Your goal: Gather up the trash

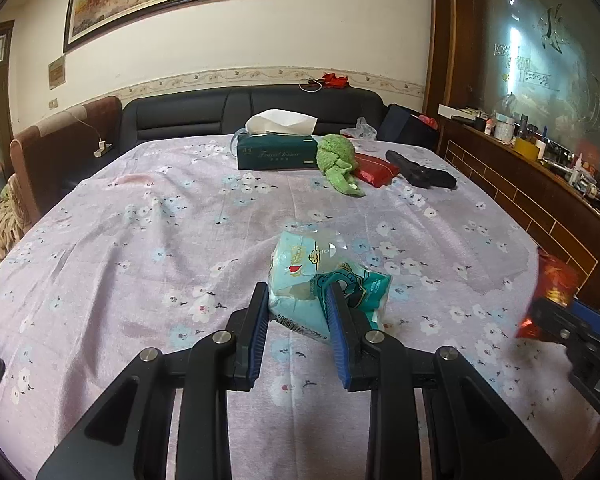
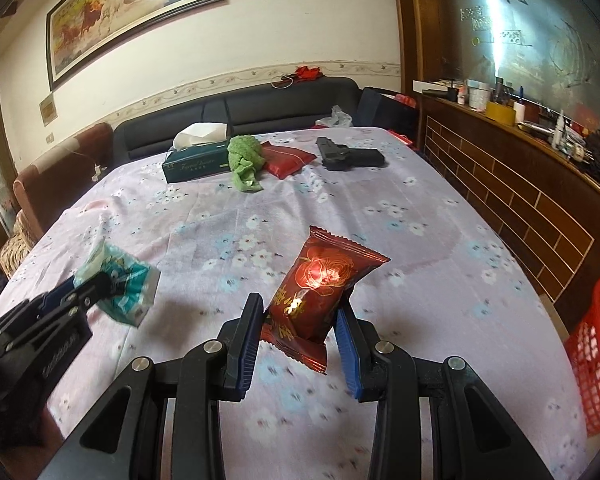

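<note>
Right gripper (image 2: 298,326): fingers pinch a red snack packet (image 2: 320,296) by its lower half; packet stands tilted, long axis running up and away from the fingers, top seal leaning right, clear of the worktop (image 2: 440,248)

Left gripper (image 1: 298,312): fingers pinch a teal tissue pack (image 1: 320,272) at its near end; pack's long axis points away from the fingers, its far end toward the middle of the cloth. Whether its underside touches the cloth cannot be told

Key relation: red basket (image 2: 596,364) sits off the worktop's right edge, low, just beside the right gripper's side and well apart from the left. Judgement: if the basket is the bin, the right hand is nearer and the packet goes first, moving right and down over the edge; the left must cross the whole width

Far end, untouched: green cloth (image 2: 244,162), tissue box (image 2: 196,164), red pouch (image 2: 286,158), black object (image 2: 348,156)
</note>
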The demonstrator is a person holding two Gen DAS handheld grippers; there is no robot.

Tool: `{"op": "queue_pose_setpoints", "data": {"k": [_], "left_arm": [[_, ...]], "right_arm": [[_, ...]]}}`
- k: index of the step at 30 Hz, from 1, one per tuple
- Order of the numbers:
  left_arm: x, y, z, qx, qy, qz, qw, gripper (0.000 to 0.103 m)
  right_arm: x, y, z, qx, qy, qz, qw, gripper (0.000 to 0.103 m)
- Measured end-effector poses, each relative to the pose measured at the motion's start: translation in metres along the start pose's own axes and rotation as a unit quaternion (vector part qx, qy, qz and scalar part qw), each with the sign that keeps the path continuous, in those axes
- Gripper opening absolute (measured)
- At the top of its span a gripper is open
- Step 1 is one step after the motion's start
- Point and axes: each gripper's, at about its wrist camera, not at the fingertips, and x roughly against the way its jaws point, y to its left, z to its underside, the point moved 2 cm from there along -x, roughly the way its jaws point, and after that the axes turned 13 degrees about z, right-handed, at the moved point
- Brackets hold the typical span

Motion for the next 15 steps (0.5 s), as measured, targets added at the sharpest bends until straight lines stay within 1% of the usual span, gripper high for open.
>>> {"op": "queue_pose_setpoints", "data": {"k": [4, 8, 15], "left_arm": [[0.008, -0.011, 0.0, -0.012, -0.004, -0.002, 0.9999, 0.027], [0.02, -0.02, 0.005, -0.016, 0.002, 0.004, 0.9999, 0.027], [0.046, -0.042, 0.017, -0.036, 0.001, 0.012, 0.9993, 0.028]], "right_arm": [[0.018, -0.014, 0.007, 0.002, -0.002, 0.002, 1.0, 0.038], [0.034, -0.031, 0.013, -0.002, -0.006, 0.004, 1.0, 0.038], [0.05, -0.054, 0.028, -0.007, -0.001, -0.001, 1.0, 0.038]]}}
